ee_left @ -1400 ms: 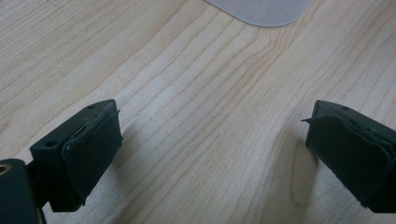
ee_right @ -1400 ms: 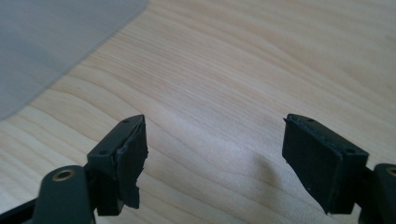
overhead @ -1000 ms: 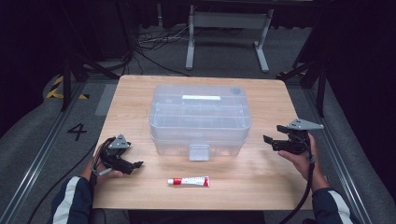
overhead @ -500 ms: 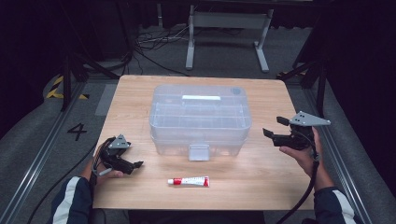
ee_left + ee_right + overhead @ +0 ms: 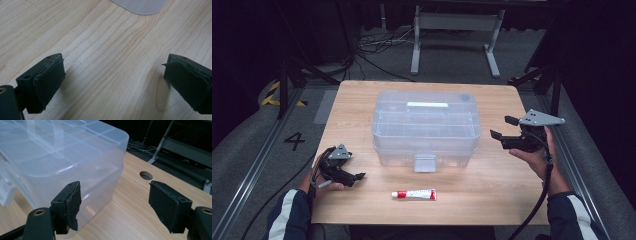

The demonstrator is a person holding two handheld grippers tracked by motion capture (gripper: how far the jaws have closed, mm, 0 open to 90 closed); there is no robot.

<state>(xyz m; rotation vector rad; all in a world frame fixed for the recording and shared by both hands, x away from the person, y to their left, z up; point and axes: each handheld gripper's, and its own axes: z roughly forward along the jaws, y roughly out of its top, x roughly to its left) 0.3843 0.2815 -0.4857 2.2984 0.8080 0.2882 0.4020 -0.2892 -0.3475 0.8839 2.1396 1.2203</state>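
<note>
Here, right gripper (image 5: 503, 127) jaws stood released, clear box (image 5: 426, 127) just ahead; left gripper (image 5: 354, 177) released, tube (image 5: 414, 194) possibly beyond its jaws.

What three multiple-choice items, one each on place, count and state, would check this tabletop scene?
1. Where does the small red-and-white tube lie?
A. in front of the clear plastic lidded storage box
B. on top of the box
C. behind the box

2. How many tubes lie on the wooden table?
A. one
B. two
C. three

3. How do the jaws of the right gripper stand?
A. shut on the box
B. open, holding nothing
C. shut on the tube

Answers: 1 A, the tube lies nearer the person than the box. 2 A, one tube shows. 3 B, a wide gap separates the jaws.
</note>
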